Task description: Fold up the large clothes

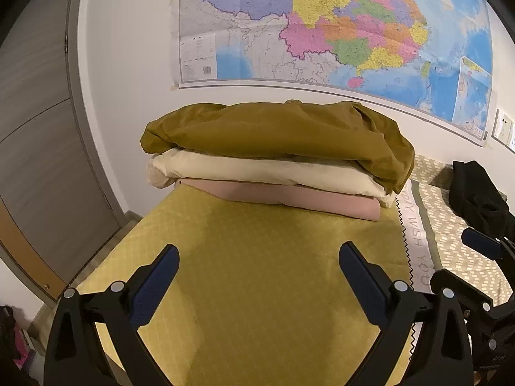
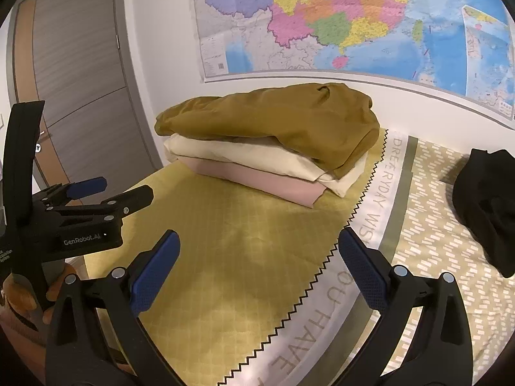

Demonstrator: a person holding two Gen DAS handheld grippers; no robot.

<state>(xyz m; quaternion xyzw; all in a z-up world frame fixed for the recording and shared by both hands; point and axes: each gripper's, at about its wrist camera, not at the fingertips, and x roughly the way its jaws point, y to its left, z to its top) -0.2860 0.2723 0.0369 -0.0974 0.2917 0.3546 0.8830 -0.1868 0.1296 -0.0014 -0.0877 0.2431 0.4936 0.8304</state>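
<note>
Right wrist view: the right tongs (image 2: 259,268) stand wide open and hold nothing, poised above the yellow-green quilted mat (image 2: 225,241) that covers the near part of the bed. The left tongs (image 2: 127,189), seen from the side at the left of this view, hold no cloth; from the left wrist view they are equally wide open and empty (image 1: 259,276). The landmark is the stack of three folded garments (image 2: 257,157) at the far end of the mat, below the coloured wall map (image 2: 354,16): an olive-brown folded garment (image 2: 267,122) on top, a cream folded garment (image 2: 244,156) beneath it, and a pale pink folded garment (image 2: 257,181) at the bottom. The remaining work piece appears to be the black crumpled garment (image 2: 486,206), which lies well to the right of the stack on the patterned beige bed cover (image 2: 434,225), beyond the white lettered band (image 2: 379,199) with its zigzag edge. It lies to the right of both tongs and touches neither. Judged procedure: fetch the black garment with the right tongs, which are nearer, gripping a single layer at an edge or shoulder, not the bunched centre. Carry it to the bare mat in front of the stack. Spread it flat with both tongs at opposite corners before folding. Keep clear of the stack so that the loose top garment does not slide.
</note>
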